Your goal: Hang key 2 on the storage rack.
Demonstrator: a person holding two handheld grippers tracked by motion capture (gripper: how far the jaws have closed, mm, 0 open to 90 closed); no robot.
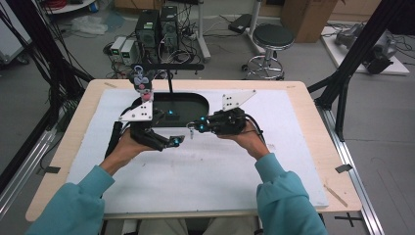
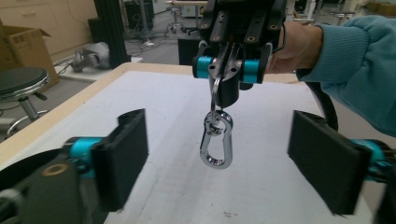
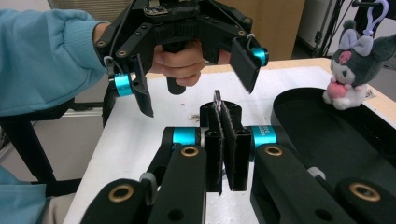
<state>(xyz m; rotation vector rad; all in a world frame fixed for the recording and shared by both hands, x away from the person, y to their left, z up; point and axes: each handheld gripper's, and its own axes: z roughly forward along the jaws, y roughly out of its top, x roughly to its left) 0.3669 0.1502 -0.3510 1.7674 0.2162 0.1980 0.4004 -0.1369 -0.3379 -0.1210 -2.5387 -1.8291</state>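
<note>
1. In the high view, the right gripper [image 1: 192, 128] sits just right of centre, its jaws pointing toward the left of the frame.
2. Its 2 jaws are pressed together on the ring [image 2: 216, 88] at the top of a silver carabiner clip [image 2: 216, 145]; in the right gripper view the black pads meet at the frame's centre with no gap to be seen.
3. In the left gripper view the carabiner clip hangs free in the middle of the frame, below the right gripper and above the white mat [image 2: 173, 112], touching nothing else.
4. The left gripper [image 1: 177, 141] lies just left of centre in the high view, tips facing the right gripper and close to it.
5. Its 2 jaws stand apart: the left gripper view shows 1 black pad at lower left and 1 at lower right, with the carabiner clip between them but beyond their tips, untouched.
6. A grey plush toy [image 3: 351, 70] with a pink face sits at the upper right of the right gripper view, on the rim of a black tray [image 3: 327, 135].
7. In the high view the black tray lies above the 2 grippers, at the mat's far edge.
</note>
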